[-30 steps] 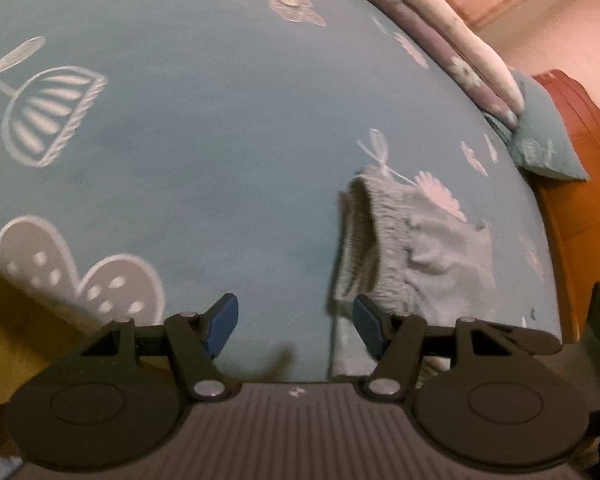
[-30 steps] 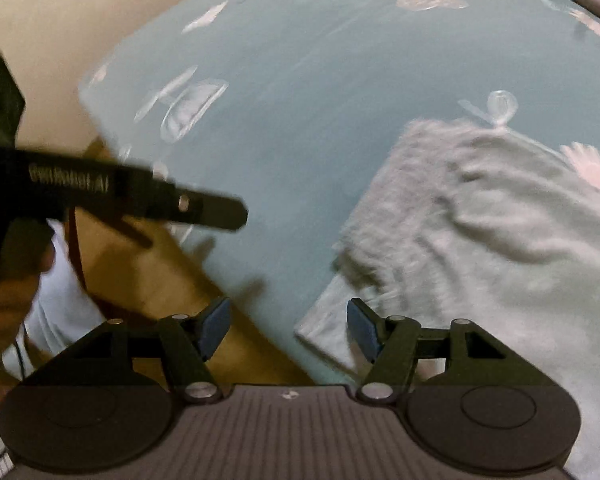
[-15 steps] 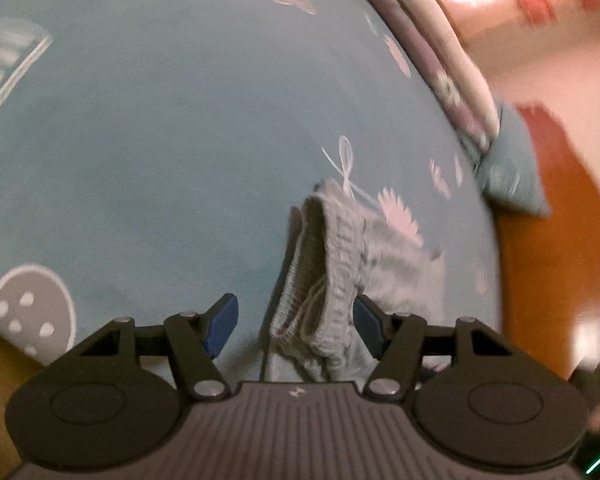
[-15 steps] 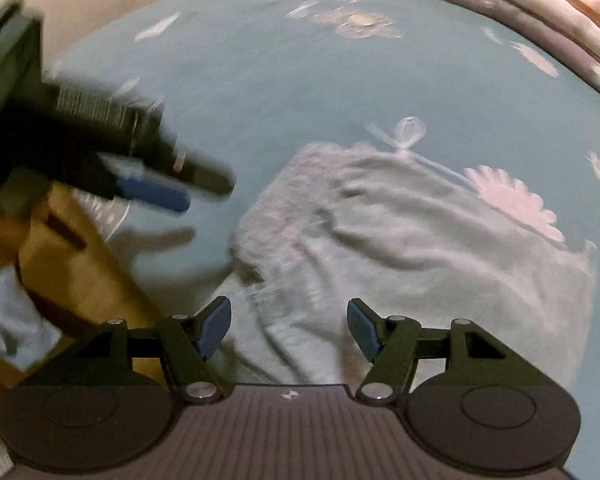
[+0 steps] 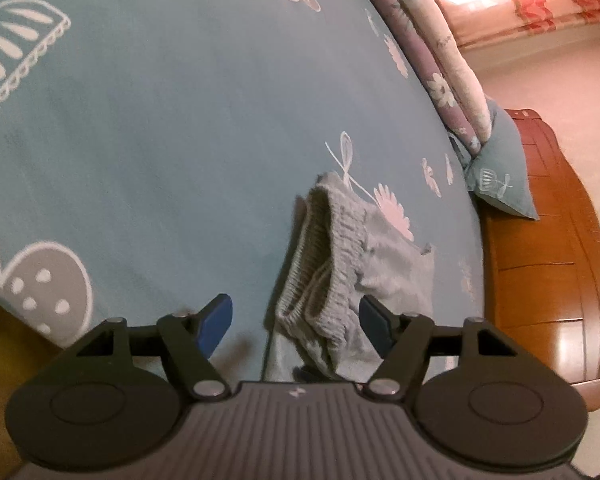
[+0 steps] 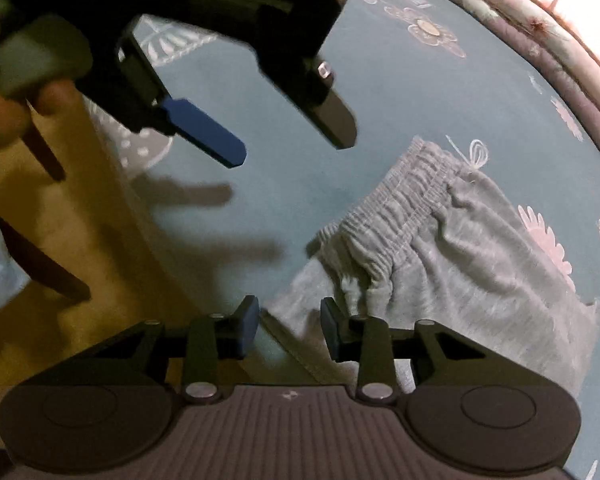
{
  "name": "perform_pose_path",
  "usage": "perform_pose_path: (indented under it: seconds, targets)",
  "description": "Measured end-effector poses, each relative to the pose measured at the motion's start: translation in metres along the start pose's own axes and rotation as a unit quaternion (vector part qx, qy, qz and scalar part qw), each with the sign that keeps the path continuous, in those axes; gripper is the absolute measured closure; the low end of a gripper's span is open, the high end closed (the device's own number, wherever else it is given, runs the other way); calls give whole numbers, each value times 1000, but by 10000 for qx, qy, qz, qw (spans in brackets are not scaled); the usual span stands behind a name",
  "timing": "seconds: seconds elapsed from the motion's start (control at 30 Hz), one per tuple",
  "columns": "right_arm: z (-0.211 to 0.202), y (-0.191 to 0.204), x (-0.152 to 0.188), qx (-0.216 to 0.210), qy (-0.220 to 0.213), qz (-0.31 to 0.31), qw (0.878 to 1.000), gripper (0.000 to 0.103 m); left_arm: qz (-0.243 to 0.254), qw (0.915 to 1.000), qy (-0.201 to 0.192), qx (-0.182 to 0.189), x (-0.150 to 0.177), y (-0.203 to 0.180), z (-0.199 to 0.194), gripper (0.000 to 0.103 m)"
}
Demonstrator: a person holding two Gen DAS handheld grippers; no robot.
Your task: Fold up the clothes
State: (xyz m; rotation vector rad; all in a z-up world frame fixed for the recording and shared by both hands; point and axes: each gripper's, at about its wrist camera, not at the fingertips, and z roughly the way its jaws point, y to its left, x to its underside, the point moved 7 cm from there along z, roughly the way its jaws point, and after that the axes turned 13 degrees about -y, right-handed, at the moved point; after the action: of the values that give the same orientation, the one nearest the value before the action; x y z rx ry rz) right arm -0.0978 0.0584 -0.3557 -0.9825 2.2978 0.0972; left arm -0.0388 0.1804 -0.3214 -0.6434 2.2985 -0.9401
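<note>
Grey sweat shorts (image 6: pixel 452 256) with a ribbed elastic waistband lie near the front edge of a teal bed sheet (image 5: pixel 160 128). In the left wrist view the shorts (image 5: pixel 340 264) sit just ahead, with the waistband end between the fingers of my open left gripper (image 5: pixel 296 318). My right gripper (image 6: pixel 288 322) has its jaws partly closed, a gap between them, at the shorts' near corner. The left gripper (image 6: pixel 292 136) also shows in the right wrist view, open above the sheet, left of the waistband.
A rolled floral quilt (image 5: pixel 432 40) runs along the bed's far side. A teal pillow (image 5: pixel 500 176) leans on the wooden headboard (image 5: pixel 548 264) at right. The bed's front edge drops to a yellowish floor (image 6: pixel 60 240) at left.
My left gripper moved right and closer, so the waistband now lies between its fingers. My right gripper moved in toward the shorts' near corner and its jaws narrowed.
</note>
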Motion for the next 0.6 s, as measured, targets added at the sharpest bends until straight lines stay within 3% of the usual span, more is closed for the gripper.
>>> perform_pose_path:
  seconds: [0.2, 0.27, 0.33, 0.6]
  targets:
    - [3, 7, 3, 137, 25, -470, 9988, 64, -350, 9990, 195, 209, 1, 7, 6, 32]
    - [1, 9, 1, 165, -8, -547, 9984, 81, -480, 9981, 266, 291, 2, 9, 11, 32]
    - [-3, 9, -1, 189, -44, -545, 9983, 87, -574, 9971, 354, 346, 3, 10, 17, 31]
    - [-22, -3, -10, 241, -219, -193, 9993, 92, -774, 9922, 848, 489, 21, 11, 47, 28]
